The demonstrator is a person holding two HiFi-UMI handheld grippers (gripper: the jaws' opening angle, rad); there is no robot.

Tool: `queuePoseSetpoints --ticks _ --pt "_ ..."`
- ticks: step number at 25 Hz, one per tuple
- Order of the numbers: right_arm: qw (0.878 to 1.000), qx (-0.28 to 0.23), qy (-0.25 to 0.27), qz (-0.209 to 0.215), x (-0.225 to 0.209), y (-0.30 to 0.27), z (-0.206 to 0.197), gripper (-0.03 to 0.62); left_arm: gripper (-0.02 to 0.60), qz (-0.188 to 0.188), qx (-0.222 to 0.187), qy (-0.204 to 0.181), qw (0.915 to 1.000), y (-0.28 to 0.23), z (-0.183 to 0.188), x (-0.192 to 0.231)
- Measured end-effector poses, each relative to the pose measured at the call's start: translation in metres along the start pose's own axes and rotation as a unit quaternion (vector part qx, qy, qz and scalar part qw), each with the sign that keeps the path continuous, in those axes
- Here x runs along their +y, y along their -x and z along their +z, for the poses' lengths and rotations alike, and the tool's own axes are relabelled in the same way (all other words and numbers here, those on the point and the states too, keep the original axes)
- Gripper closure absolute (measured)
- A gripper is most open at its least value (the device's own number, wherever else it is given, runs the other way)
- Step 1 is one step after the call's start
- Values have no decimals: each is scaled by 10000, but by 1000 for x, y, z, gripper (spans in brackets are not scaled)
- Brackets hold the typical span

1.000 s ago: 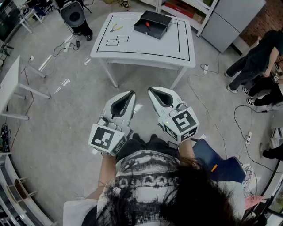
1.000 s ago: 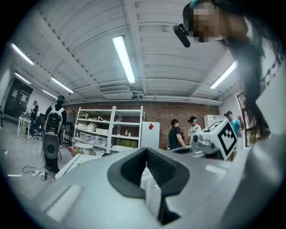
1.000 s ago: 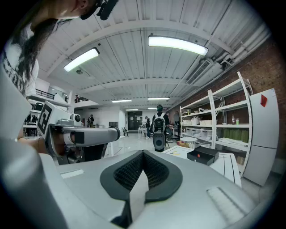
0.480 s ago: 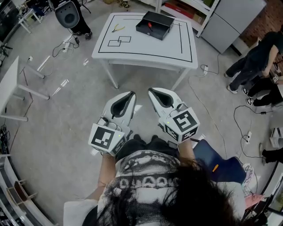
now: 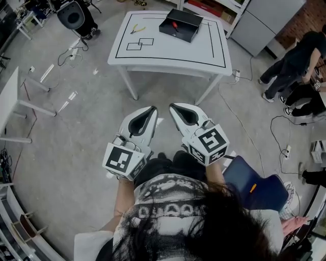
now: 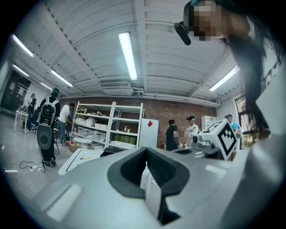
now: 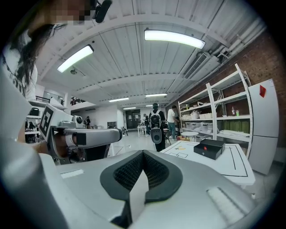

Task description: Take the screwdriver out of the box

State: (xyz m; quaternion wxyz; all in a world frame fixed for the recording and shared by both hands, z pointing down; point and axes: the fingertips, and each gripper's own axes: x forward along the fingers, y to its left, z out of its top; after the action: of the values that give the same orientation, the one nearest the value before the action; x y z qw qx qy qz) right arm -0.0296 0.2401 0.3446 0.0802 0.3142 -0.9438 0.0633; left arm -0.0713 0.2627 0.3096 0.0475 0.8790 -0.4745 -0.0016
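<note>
A black open box (image 5: 181, 24) stands on the far side of a white table (image 5: 168, 51). The screwdriver (image 5: 174, 24) lies inside it, showing its red handle. In the right gripper view the box (image 7: 210, 148) sits well ahead on the table (image 7: 232, 163). My left gripper (image 5: 152, 108) and right gripper (image 5: 171, 106) are held side by side in front of the person's body, over the floor and well short of the table. Both are shut with nothing between the jaws, as the left gripper (image 6: 145, 150) and right gripper (image 7: 143, 153) show in their own views.
Yellow-handled pliers (image 5: 135, 29) lie near black marked rectangles on the table. A speaker (image 5: 71, 15) and cables are at the far left, another white table (image 5: 10, 102) at the left, a blue chair (image 5: 254, 183) behind me. People (image 5: 295, 61) stand at the right.
The table with the box has drifted a little up and right in the head view and looks slightly larger. Both grippers keep their places in front of the body, still shut.
</note>
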Motion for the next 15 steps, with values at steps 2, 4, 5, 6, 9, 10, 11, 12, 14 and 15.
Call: queuePoseSetpoints --ticks 2,4,5,6,9,10,11,12,14,15 --pt "10000 51 -10 -23 2 -3 -3 597 581 -6 8 36 10000 2 -2 5" --pt "9999 87 -22 -60 2 -5 -4 597 581 4 25 76 10000 2 -3 9" --pt "9999 99 -29 -85 1 -6 -4 597 581 -1 46 105 9999 1 -4 10" --pt "9999 113 -32 -108 0 -7 -5 597 581 -5 72 149 9999 0 -4 11" --pt "9998 175 -19 -133 -2 -12 -6 597 581 25 119 234 9997 -3 -5 17" --pt "9997 197 -19 -130 -3 -14 -6 597 581 35 115 235 9997 -4 -5 19" --pt "9997 215 -22 -121 -4 -16 -7 597 581 40 106 232 9997 -5 -5 21" --pt "9997 227 -23 -108 -5 -19 -7 597 581 47 97 235 9997 -6 -5 24" --pt "9997 236 -19 -65 -7 -26 -7 597 581 94 91 250 9996 -8 -5 30" --pt "9997 235 -18 -40 -9 -29 -6 597 581 130 97 261 9995 -10 -6 33"
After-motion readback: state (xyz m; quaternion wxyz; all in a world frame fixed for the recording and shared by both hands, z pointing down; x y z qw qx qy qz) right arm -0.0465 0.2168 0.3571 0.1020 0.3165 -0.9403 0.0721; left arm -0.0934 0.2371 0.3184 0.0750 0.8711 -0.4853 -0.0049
